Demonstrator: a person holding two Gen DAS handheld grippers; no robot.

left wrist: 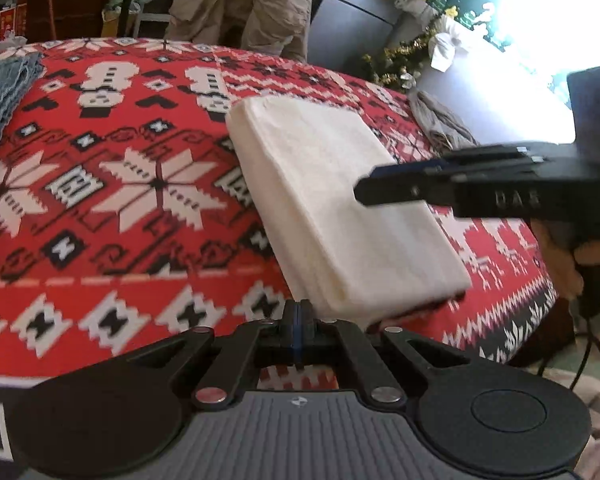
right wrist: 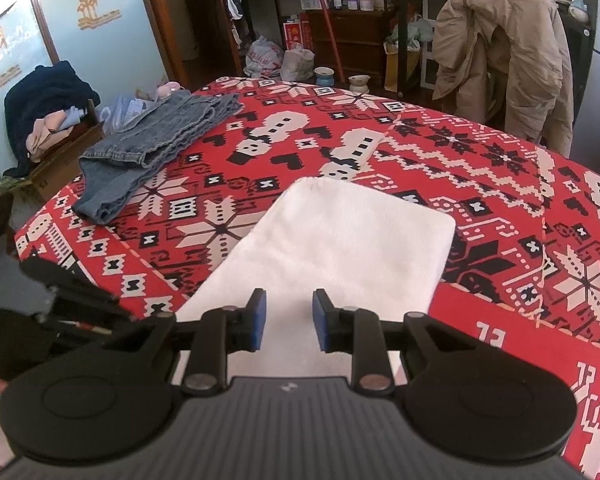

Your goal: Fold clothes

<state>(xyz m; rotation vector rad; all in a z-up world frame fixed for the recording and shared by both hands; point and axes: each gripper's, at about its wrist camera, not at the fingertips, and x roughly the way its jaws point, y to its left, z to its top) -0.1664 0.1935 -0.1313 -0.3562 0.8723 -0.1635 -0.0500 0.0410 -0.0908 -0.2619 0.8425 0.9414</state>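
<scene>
A cream-white garment (left wrist: 340, 208), folded into a thick, neat rectangle of several layers, lies flat on the counter (left wrist: 112, 240). In the left wrist view it sits right of centre, running diagonally from upper middle to lower right, its stacked fold edges showing along its left side. In the right wrist view it fills the lower centre. A pair of blue jeans (right wrist: 156, 148), loosely folded lengthwise, lies well apart in that view's upper left, near the counter's edge.
</scene>
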